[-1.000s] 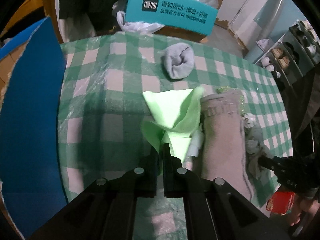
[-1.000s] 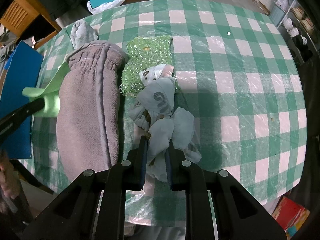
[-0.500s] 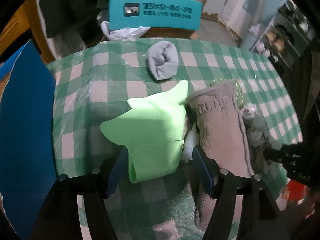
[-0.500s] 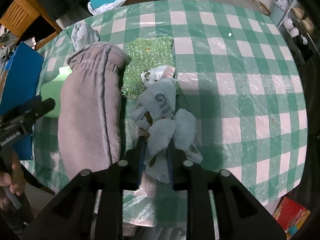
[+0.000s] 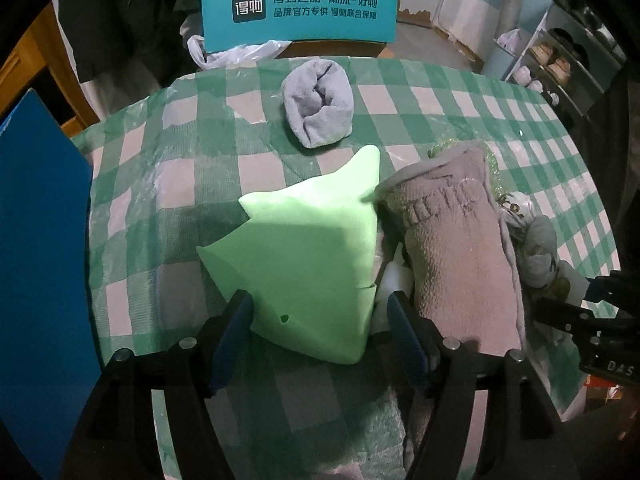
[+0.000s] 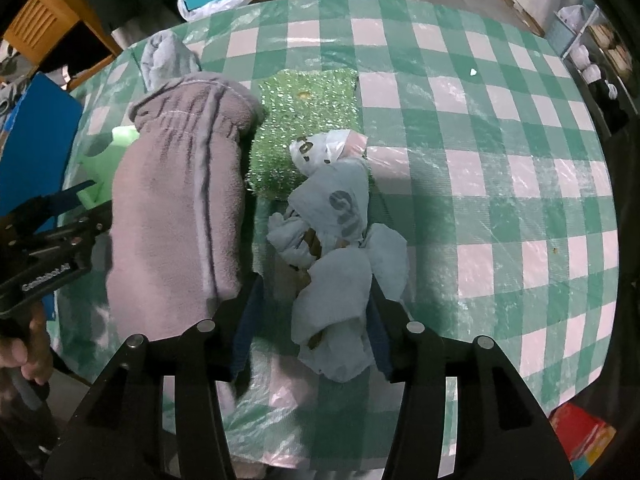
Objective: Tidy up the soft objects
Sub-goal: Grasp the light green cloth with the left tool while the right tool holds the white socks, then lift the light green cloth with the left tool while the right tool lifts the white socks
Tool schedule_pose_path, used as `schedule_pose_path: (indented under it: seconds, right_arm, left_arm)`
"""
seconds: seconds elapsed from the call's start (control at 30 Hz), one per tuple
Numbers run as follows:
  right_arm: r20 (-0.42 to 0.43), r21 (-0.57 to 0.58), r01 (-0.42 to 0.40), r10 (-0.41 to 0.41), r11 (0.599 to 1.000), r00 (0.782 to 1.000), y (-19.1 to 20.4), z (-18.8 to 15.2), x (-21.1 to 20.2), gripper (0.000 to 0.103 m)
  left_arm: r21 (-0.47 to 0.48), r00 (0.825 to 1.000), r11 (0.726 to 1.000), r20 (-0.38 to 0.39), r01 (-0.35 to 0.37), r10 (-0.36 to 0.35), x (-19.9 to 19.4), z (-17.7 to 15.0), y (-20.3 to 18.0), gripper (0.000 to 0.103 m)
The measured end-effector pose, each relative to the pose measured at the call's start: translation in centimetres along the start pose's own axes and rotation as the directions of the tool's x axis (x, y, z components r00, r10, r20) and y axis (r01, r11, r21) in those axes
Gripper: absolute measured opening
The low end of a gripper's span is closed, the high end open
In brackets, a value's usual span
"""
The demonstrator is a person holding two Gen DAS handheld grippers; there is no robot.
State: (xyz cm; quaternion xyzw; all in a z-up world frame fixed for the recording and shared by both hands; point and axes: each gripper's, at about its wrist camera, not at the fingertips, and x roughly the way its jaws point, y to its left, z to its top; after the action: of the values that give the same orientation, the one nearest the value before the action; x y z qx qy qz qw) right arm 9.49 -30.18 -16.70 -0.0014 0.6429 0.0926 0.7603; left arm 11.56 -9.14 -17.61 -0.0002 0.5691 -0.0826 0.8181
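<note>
A folded light green cloth lies on the green checked tablecloth. My left gripper is open, its fingers on either side of the cloth's near end. A grey-brown folded towel lies just right of it and also shows in the right wrist view. My right gripper is open around the near end of a crumpled pale blue bag. A sparkly green scrub cloth lies beyond the bag. A rolled grey sock sits farther back.
A blue board stands along the table's left edge. A teal chair back with a white plastic bag is behind the table. Shelves stand at the far right. A red box lies on the floor.
My left gripper opened and let go of the green cloth, which now lies flat on the table. My right gripper opened and let go of the pale blue bag.
</note>
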Motion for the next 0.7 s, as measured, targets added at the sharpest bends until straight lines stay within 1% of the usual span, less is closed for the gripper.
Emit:
schedule_pose_path:
  seconds: [0.23,0.27,0.3,0.43,0.57,0.6,0.63,0.67,0.7]
  right_arm:
    - [-0.006,0.009,0.0,0.0,1.0,1.0,-0.23,0.18,0.1,0.05]
    - [-0.007,0.011,-0.002,0.002,1.0,1.0,-0.28,0.21,0.09,0.05]
    - [-0.008,0.014,-0.003,0.003,1.0,1.0,-0.34,0.26,0.08,0.05]
    - [-0.007,0.024,-0.009,0.009,1.0,1.0,-0.47,0.26,-0.02,0.051]
    - [-0.009,0.028,-0.009,0.01,1.0,1.0,-0.64,0.19,-0.13,0.051]
    - [-0.009,0.025,-0.008,0.008,1.0,1.0,-0.61,0.21,-0.08,0.051]
    - [-0.008,0.024,-0.006,0.007,1.0,1.0,-0.52,0.19,-0.07,0.051]
    - [-0.009,0.022,-0.004,0.004,1.0,1.0,-0.54,0.16,-0.07,0.051]
    - [-0.009,0.02,-0.002,0.003,1.0,1.0,-0.55,0.16,-0.04,0.051]
  left_arm:
    - [0.024,1.0,1.0,0.027,0.001,-0.001,0.06,-0.1,-0.13,0.071]
    - [0.034,0.999,0.999,0.031,-0.01,0.009,0.03,-0.19,-0.19,0.069]
    - [0.04,0.999,0.999,0.033,-0.021,0.02,0.04,-0.23,-0.28,0.064]
    - [0.056,0.997,0.997,0.046,-0.061,0.059,-0.01,-0.42,-0.38,0.054]
    - [0.062,0.994,0.993,0.054,-0.099,0.096,-0.06,-0.5,-0.13,0.039]
    - [0.063,0.993,0.993,0.056,-0.103,0.1,-0.05,-0.54,-0.11,0.034]
    - [0.063,0.993,0.992,0.058,-0.106,0.103,-0.05,-0.55,-0.01,0.031]
    - [0.058,0.993,0.993,0.057,-0.104,0.101,-0.09,-0.54,0.17,0.026]
    - [0.045,0.994,0.995,0.053,-0.094,0.091,-0.12,-0.47,0.49,0.022]
